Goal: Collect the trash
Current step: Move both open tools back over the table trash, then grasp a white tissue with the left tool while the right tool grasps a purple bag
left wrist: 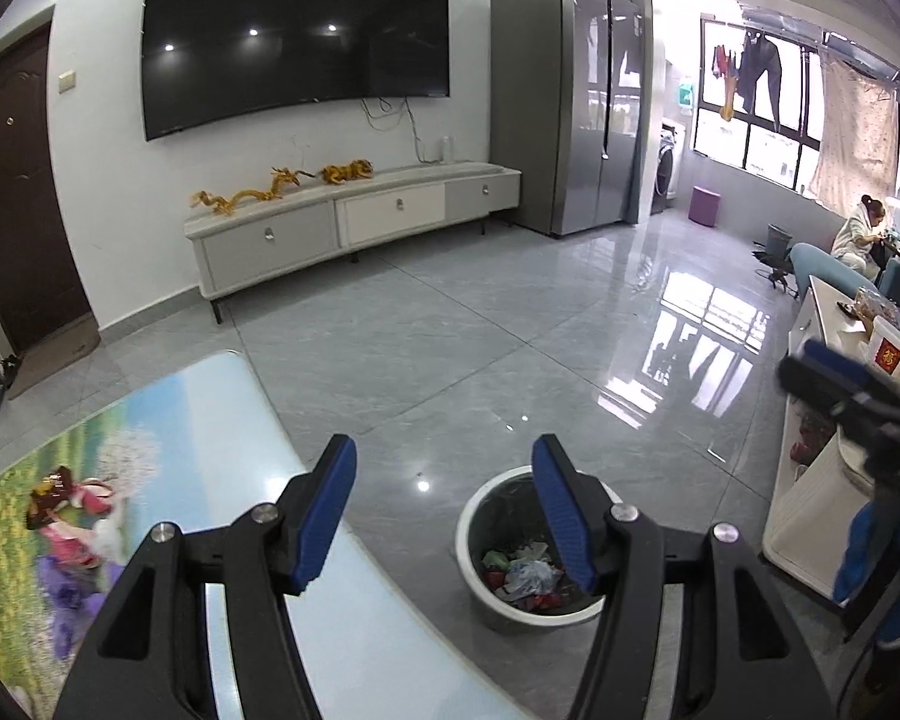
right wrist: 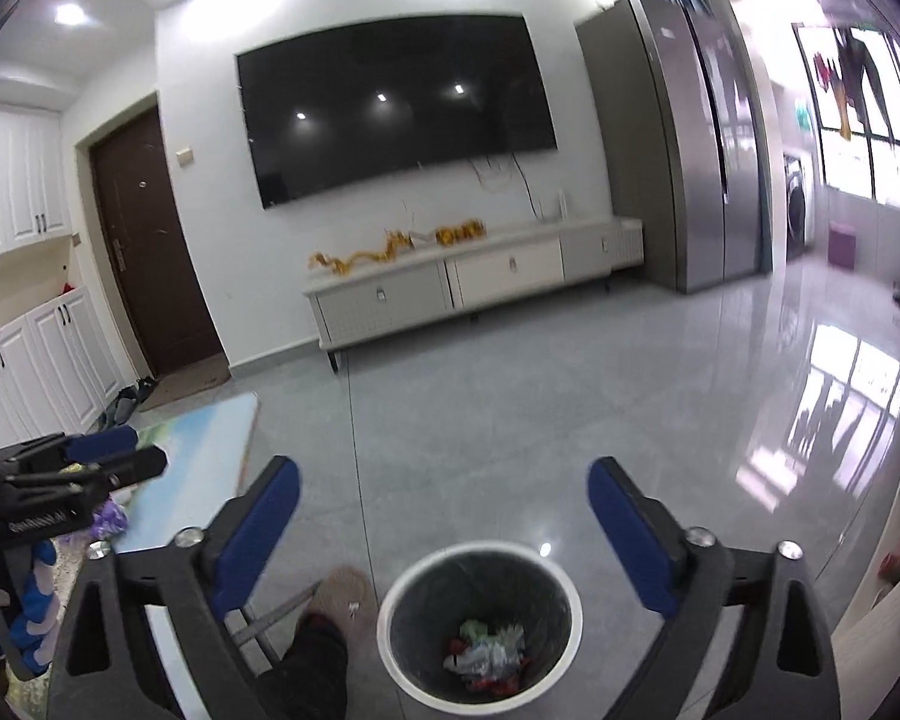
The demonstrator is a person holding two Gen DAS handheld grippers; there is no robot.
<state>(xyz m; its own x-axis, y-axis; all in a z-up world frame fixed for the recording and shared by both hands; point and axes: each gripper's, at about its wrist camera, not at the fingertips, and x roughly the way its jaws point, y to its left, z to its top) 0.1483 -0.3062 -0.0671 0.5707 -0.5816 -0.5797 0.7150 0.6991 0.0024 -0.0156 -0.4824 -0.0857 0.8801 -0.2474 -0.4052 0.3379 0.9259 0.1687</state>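
Observation:
A white-rimmed trash bin (left wrist: 471, 519) (right wrist: 480, 552) stands on the grey tile floor with several crumpled wrappers (left wrist: 525, 576) (right wrist: 486, 654) inside. A dark brown wrapper (left wrist: 48, 495) lies on the picture-printed table (left wrist: 222, 420) at the left. My left gripper (left wrist: 444, 462) is open and empty, over the table's right edge and the bin. My right gripper (right wrist: 444, 480) is open and empty, above the bin. The right gripper shows at the right of the left wrist view (left wrist: 834, 372); the left gripper shows at the left of the right wrist view (right wrist: 114, 462).
A TV (left wrist: 294, 42) hangs above a low cabinet (left wrist: 354, 210). A fridge (left wrist: 570, 102) stands to its right. A white side table (left wrist: 822, 480) with a red-marked box (left wrist: 885, 351) is at the right. A person (left wrist: 861, 231) sits far right. My foot in a slipper (right wrist: 336, 600) is beside the bin.

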